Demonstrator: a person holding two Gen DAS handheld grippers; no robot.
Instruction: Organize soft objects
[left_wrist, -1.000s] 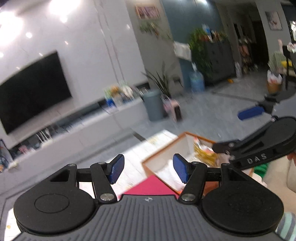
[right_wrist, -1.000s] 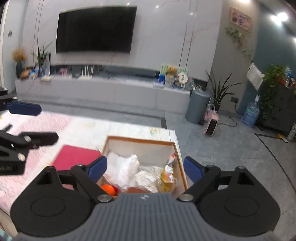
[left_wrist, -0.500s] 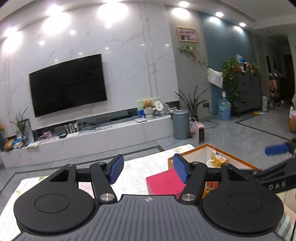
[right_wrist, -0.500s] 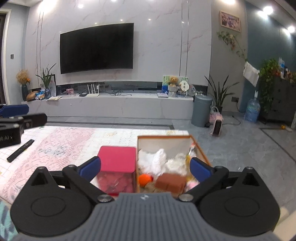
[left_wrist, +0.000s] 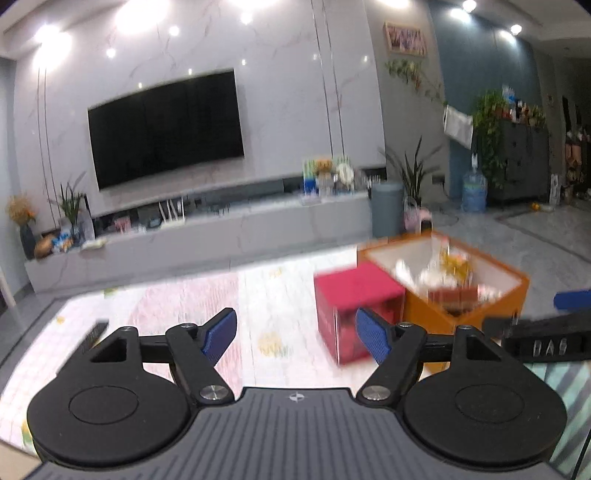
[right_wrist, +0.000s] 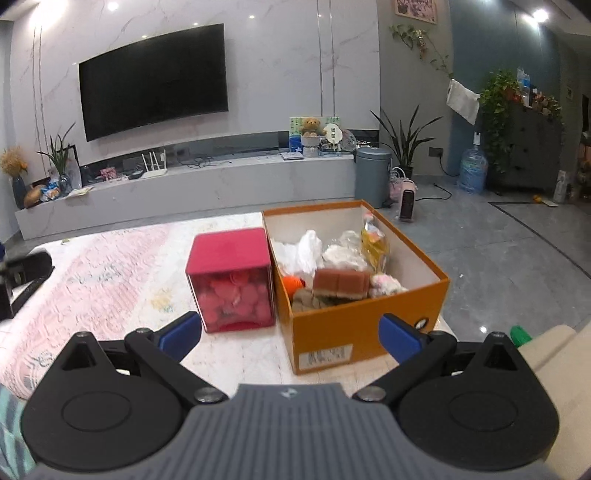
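I see the orange cardboard box (right_wrist: 354, 325) straight ahead of my right gripper (right_wrist: 290, 334), open-topped, its long axis running away from me, holding white crumpled plastic (right_wrist: 303, 249), a brown sponge block (right_wrist: 341, 282) and an orange ball (right_wrist: 291, 283). Touching its left wall stands the pink-lidded clear cube (right_wrist: 231, 280) of pink pompoms. My right jaws stand wide, empty. My left gripper (left_wrist: 295, 338) is opening, nothing between.
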